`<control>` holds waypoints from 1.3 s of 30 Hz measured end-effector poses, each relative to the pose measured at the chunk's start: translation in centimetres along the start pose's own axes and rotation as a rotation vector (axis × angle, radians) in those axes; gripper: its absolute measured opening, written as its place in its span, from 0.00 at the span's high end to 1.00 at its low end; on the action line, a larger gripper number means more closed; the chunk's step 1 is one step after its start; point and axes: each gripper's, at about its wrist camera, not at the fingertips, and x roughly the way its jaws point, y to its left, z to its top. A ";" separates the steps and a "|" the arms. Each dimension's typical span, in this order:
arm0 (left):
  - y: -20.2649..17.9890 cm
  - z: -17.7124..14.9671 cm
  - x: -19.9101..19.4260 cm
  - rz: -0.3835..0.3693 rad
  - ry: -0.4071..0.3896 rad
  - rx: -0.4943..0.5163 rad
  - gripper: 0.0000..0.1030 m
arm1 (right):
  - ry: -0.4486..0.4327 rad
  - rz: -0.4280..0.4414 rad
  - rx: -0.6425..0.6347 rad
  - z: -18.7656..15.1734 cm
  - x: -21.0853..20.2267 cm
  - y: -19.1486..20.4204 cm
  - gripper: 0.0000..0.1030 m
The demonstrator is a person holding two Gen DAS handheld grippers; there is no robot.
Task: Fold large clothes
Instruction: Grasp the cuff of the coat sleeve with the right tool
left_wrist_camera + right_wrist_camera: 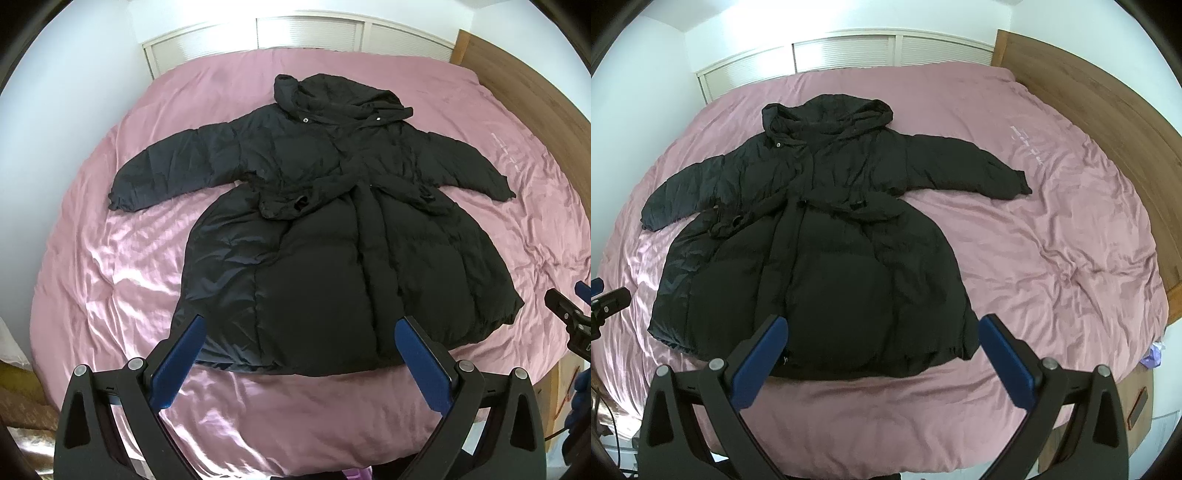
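Note:
A large black hooded puffer coat [314, 229] lies flat on the pink bedspread [122, 258], front up, both sleeves spread out, hood at the far end, a belt across the waist. It also shows in the right wrist view [820, 258]. My left gripper [301, 328] is open and empty, held above the coat's near hem. My right gripper [882, 328] is open and empty, also above the near hem, to the right of the left one. The right gripper's tip shows at the left view's right edge [569, 310].
The pink bedspread [1052, 240] covers a big bed. A wooden headboard [1089, 103] runs along the right side. White louvred doors [849, 51] stand behind the bed. A bedside surface with small items [1141, 402] sits at the lower right.

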 end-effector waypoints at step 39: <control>1.6 10.2 2.7 0.268 0.010 -0.430 0.03 | 0.103 0.255 0.625 16.7 32.6 -30.1 0.00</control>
